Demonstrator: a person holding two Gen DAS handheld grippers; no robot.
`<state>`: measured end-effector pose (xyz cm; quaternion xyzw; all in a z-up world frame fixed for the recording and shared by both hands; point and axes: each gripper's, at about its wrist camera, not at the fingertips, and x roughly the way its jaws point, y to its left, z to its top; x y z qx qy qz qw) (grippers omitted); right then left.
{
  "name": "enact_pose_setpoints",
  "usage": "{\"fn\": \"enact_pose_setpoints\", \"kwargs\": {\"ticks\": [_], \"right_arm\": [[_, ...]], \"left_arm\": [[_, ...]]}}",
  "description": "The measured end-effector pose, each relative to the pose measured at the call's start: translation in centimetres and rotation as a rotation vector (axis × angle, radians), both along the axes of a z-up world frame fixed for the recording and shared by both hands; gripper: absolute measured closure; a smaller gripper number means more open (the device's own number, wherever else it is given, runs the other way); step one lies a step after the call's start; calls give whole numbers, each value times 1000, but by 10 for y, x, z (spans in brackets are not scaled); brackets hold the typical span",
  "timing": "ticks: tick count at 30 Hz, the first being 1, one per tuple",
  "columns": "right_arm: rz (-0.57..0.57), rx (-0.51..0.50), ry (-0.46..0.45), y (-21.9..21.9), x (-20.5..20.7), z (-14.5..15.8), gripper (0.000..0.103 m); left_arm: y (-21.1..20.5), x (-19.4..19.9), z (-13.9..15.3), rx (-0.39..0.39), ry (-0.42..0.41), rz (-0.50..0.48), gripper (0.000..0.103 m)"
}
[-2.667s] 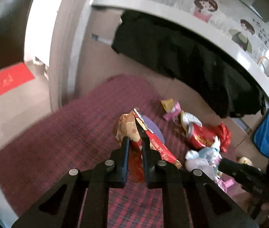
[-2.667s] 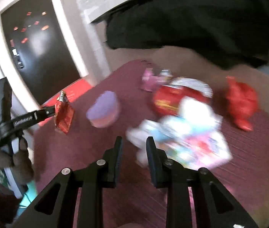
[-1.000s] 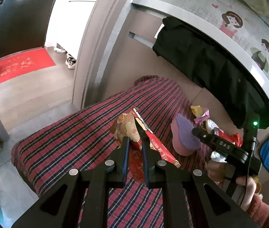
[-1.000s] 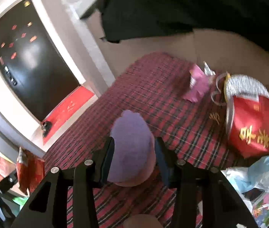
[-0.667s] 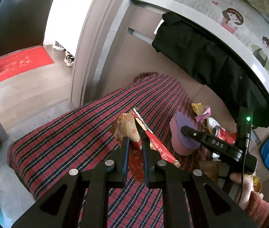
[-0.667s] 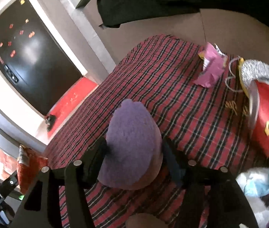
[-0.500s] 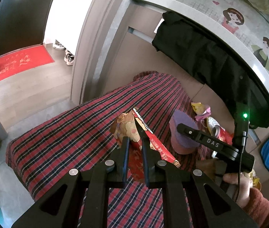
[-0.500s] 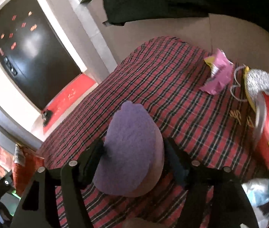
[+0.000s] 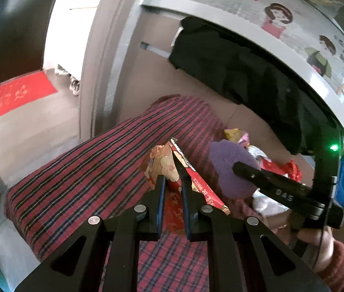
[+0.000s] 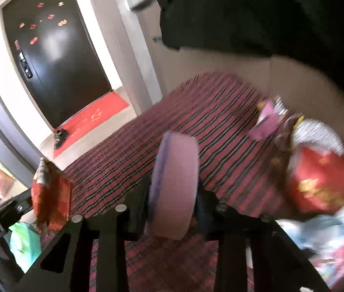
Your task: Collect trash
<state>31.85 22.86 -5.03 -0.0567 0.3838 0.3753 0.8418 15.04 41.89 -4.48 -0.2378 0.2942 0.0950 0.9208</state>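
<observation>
— Pinching a red snack wrapper point(image 9: 169, 168) in the left gripper point(image 9: 172, 185), fingers point(image 9: 158, 194) drawn narrow on the foil, with most of the pack sticking up past the tips.

— And on the right?

— Just been closing there. Clamped now in the right gripper point(image 10: 172, 194) on a purple pad point(image 10: 174, 182), gripped at its two sides and tipped up on edge, apparently clear of the plaid cover point(image 10: 220, 102).

— So two pieces in hand. Anything dropped off yet?

— Hard to say; nothing seen going into a bin. Possibly meant for the green bag point(image 10: 24, 243) low at the near left, beside the cover's edge, though only a guess.

— Left to pick up?

— Plenty, all bunched at the far right of the cover: a pink wrapper point(image 10: 267, 121) near the backrest, a red bag point(image 10: 318, 182) with gold lettering just nearer, and a white and blue crumple point(image 10: 330, 223) right beside that.

— Early going, then.

— Looks like it. Judged from this: first two items grabbed, none visibly binned, and most of the pile untouched. Too blurred at the right edge to count more.
</observation>
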Motion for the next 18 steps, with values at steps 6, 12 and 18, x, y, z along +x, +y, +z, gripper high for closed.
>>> {"fn": "enact_pose_setpoints", "kwargs": {"ticks": [6, 12, 18], "right_arm": [[-33, 25, -87, -51, -17, 34, 75], [-108, 50, -151, -130, -33, 64, 74], [-184, 39, -289, -222, -57, 102, 74]], "left_arm": [[-46, 5, 22, 80, -32, -45, 90], [-121, 15, 45, 186, -75, -105, 90], [-215, 29, 75, 288, -166, -191, 90]]}}
